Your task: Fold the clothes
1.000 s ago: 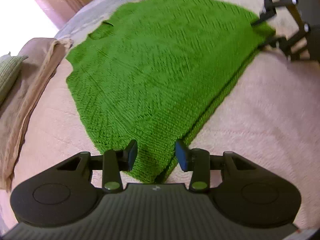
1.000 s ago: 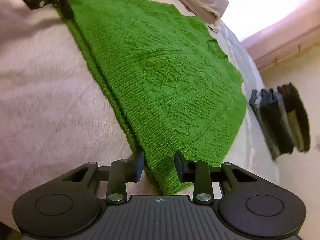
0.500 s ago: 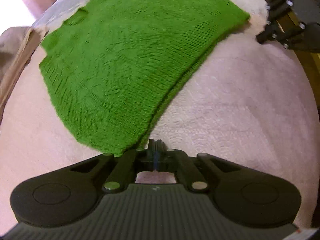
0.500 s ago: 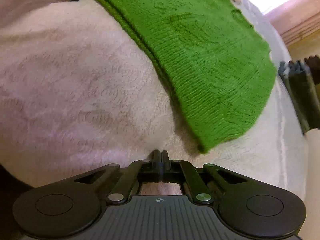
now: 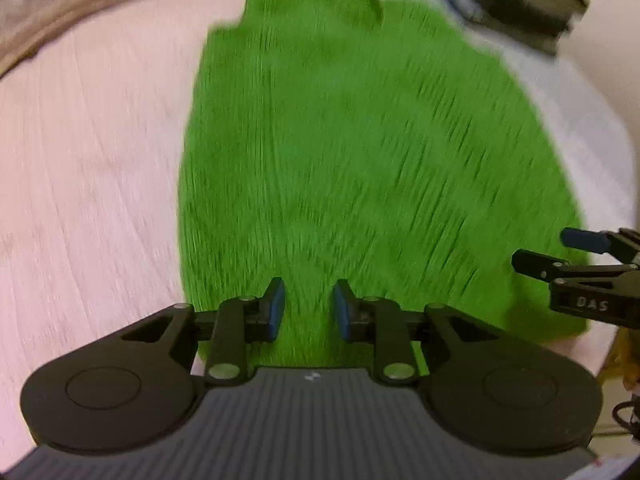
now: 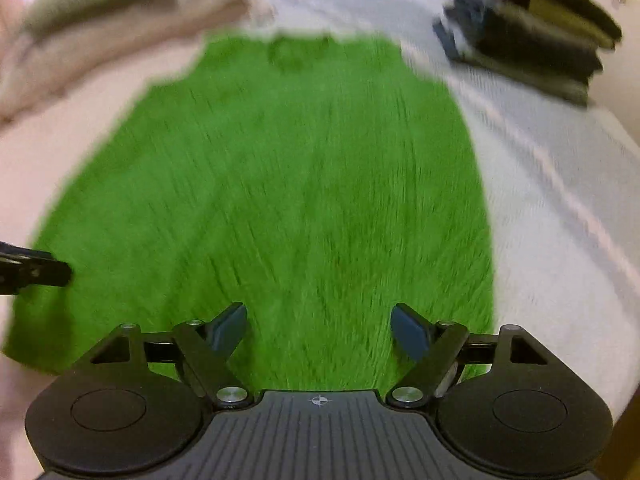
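Bright green knitted sweater (image 6: 280, 184), ribbed texture streaked by blur, on a pale pink textured bed cover (image 5: 80, 160). Beyond the sweater's right edge, white-grey bedding (image 6: 560, 184) with a faint pale stripe. Past its far right corner, stacked folded clothes (image 6: 528, 36): black, dark blue, olive. Past its far left corner, beige blanket (image 6: 100, 40).

Home bedroom: bed with pale bedspread (image 6: 540, 168), pillow (image 6: 100, 12), stack of folded clothes (image 6: 532, 36).
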Available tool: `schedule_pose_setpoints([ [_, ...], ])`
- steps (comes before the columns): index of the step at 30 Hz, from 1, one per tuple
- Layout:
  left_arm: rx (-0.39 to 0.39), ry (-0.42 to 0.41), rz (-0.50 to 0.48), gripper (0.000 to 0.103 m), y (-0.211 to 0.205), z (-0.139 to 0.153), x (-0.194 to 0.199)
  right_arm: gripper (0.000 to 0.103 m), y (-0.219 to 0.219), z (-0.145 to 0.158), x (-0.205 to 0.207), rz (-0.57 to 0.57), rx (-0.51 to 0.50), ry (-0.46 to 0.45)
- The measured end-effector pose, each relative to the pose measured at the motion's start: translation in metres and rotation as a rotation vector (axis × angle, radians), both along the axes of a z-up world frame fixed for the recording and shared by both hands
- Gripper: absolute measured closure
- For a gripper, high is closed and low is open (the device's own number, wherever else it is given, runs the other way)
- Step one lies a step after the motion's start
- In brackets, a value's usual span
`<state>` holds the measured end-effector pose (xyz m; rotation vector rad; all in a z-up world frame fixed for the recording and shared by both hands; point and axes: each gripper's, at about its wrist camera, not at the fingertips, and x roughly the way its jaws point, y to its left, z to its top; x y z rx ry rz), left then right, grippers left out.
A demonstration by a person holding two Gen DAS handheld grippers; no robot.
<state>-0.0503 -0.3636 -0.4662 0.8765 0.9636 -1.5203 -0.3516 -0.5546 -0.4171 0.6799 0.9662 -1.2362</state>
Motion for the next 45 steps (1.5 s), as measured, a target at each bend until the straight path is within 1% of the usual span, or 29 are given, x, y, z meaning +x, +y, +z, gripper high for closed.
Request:
schedule_pose_setpoints([
  [2, 0.017, -0.044, -0.011, 0.080, 0.014, -0.006, -0.005, 0.026, 0.023, -0.003, -0.010, -0.037, 0.010, -0.017],
  [4, 0.045, -0.050, -0.007, 0.079, 0.029, -0.006, -0.005, 0.026, 0.036, 0.001, -0.020, -0.081, 0.082, -0.035],
  [5, 0.068, -0.053, -0.007, 0.079, 0.035, -0.005, -0.004, 0.026, 0.040, 0.004, -0.024, -0.097, 0.131, -0.033],
  [6, 0.093, -0.056, -0.007, 0.079, 0.039, -0.002, -0.004, 0.026, 0.043, 0.006, -0.025, -0.113, 0.184, -0.012],
  [7, 0.117, -0.062, -0.006, 0.079, 0.042, 0.002, -0.004, 0.026, 0.046, 0.011, -0.027, -0.139, 0.232, -0.003],
  [8, 0.144, -0.062, -0.004, 0.079, 0.044, 0.008, -0.004, 0.026, 0.050, 0.020, -0.030, -0.162, 0.248, -0.019],
  [10, 0.170, -0.059, -0.002, 0.079, 0.048, 0.025, -0.004, 0.026, 0.055, 0.048, -0.033, -0.202, 0.253, -0.084],
  [11, 0.164, -0.076, -0.008, 0.078, 0.050, 0.040, -0.006, 0.026, 0.056, 0.066, -0.033, -0.220, 0.252, -0.119],
  [13, 0.130, -0.106, -0.025, 0.071, 0.055, 0.069, -0.008, 0.026, 0.056, 0.100, -0.030, -0.232, 0.245, -0.173],
  [14, 0.109, -0.119, -0.030, 0.069, 0.057, 0.087, -0.009, 0.026, 0.057, 0.121, -0.027, -0.226, 0.238, -0.198],
  [15, 0.094, -0.127, -0.033, 0.065, 0.057, 0.102, -0.008, 0.026, 0.058, 0.138, -0.022, -0.212, 0.221, -0.217],
  [16, 0.078, -0.130, -0.031, 0.060, 0.060, 0.120, -0.009, 0.026, 0.063, 0.150, -0.014, -0.196, 0.201, -0.226],
  [19, 0.035, -0.125, -0.014, 0.054, 0.064, 0.161, -0.010, 0.026, 0.073, 0.197, -0.004, -0.142, 0.132, -0.233],
  [20, 0.017, -0.127, -0.010, 0.053, 0.068, 0.172, -0.012, 0.026, 0.076, 0.210, -0.003, -0.125, 0.120, -0.240],
  [21, 0.001, -0.131, -0.003, 0.049, 0.073, 0.183, -0.014, 0.026, 0.080, 0.220, -0.003, -0.109, 0.107, -0.248],
  [22, -0.009, -0.135, 0.005, 0.045, 0.078, 0.192, -0.017, 0.026, 0.082, 0.225, -0.002, -0.096, 0.097, -0.252],
  [24, -0.030, -0.142, 0.027, 0.043, 0.090, 0.207, -0.022, 0.026, 0.092, 0.236, -0.004, -0.066, 0.089, -0.248],
  [29, -0.047, -0.136, 0.067, 0.041, 0.131, 0.230, -0.035, 0.026, 0.125, 0.246, -0.014, -0.016, 0.092, -0.244],
  [32, -0.048, -0.149, 0.072, 0.040, 0.155, 0.239, -0.046, 0.026, 0.147, 0.252, -0.021, 0.008, 0.087, -0.233],
  [36, -0.057, -0.154, 0.083, 0.038, 0.188, 0.250, -0.055, 0.026, 0.175, 0.267, -0.031, 0.041, 0.052, -0.232],
  [41, -0.091, -0.160, 0.086, 0.038, 0.228, 0.267, -0.070, 0.026, 0.204, 0.279, -0.045, 0.058, 0.019, -0.241],
  [45, -0.119, -0.162, 0.090, 0.038, 0.251, 0.277, -0.079, 0.026, 0.224, 0.283, -0.055, 0.064, 0.011, -0.242],
])
